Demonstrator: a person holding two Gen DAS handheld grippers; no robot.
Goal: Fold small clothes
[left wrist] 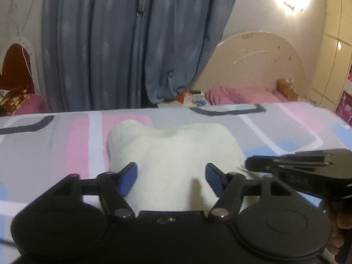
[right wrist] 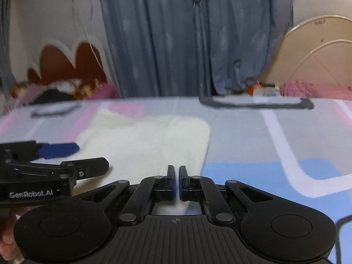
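Item: white garment [left wrist: 173, 154], small, soft and fleecy, with a notched far edge; it lies flat on the patterned bedsheet [left wrist: 66, 145] (grey, pink and blue blocks, smooth cotton look), at 12 o'clock from both cameras.

Left gripper [left wrist: 171, 179]: jaws apart, straddling the near hem, pads not pressing.

Right gripper [right wrist: 176, 181]: jaws together over the near right hem; whether cloth is pinched between them cannot be told.

Step, as judged: taking hold of the near edge for a fold. Next move calls for the left jaws to close on the hem, then both to lift and carry it toward 12 o'clock.

Patterned bed [left wrist: 55, 145] (white garment [left wrist: 173, 151] atop)
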